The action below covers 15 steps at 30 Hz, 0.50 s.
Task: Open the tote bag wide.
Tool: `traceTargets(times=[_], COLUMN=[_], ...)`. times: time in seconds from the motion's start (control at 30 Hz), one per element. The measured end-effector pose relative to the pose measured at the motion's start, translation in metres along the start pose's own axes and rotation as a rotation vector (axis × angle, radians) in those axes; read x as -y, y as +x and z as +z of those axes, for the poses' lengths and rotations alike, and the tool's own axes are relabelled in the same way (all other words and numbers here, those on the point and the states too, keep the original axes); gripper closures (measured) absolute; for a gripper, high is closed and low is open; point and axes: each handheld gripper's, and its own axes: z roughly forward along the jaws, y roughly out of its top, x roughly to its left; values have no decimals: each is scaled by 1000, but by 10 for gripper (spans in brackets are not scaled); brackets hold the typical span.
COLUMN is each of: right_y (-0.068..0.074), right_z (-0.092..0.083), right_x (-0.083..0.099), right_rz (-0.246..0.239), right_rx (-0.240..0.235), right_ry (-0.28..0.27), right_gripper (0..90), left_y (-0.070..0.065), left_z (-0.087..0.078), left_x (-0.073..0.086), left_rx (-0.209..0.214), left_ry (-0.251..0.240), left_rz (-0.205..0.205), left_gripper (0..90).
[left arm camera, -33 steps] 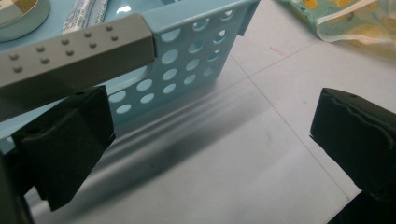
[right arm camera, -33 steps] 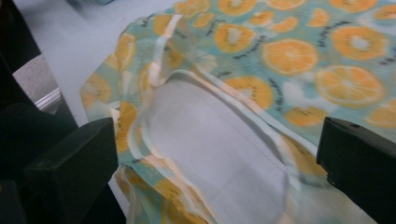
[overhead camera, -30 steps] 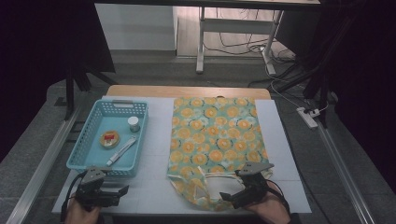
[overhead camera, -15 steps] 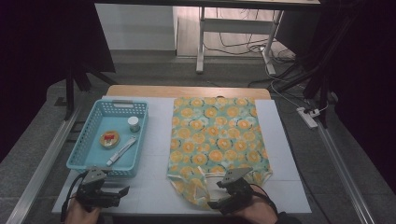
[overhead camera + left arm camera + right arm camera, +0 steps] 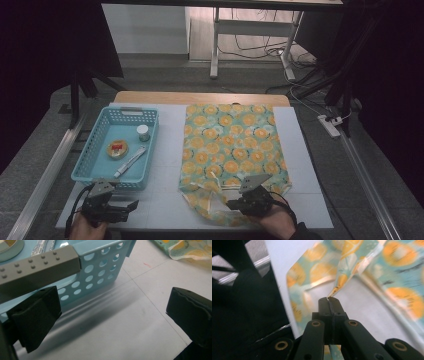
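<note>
**1 corner pinched, folding barely begun**

1 near corner of the orange-print cloth [image 5: 232, 147], spread flat on the counter [image 5: 165, 200], is clamped in the right hand-held gripper [image 5: 328, 298], whose jaws have just closed. The left hand-held gripper [image 5: 112, 312] rests agape by the blue basket [image 5: 97, 170]. Every fold probably remains.

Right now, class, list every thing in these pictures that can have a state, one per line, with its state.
Patterned bag: lying flat, near edge lifted.
Right gripper: jaws have just been closing, now shut on the patterned bag's edge.
Left gripper: open, nothing between the jaws.
Blue basket: upright, holding items.
Small jar: upright, lid on.
Round tin: lying flat, closed.
Tube: lying on its side.
</note>
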Motion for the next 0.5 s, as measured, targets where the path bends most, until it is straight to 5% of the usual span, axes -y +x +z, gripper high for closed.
traceTargets(times=[0.5], right_y=[-37], right_z=[-19], right_x=[-31], right_rz=[0], right_rx=[91], right_ry=[-78], right_gripper=[898], left_y=[1], left_z=[-1], left_x=[1], left_rx=[3], left_ry=[0], left_rz=[-11], left_gripper=[0])
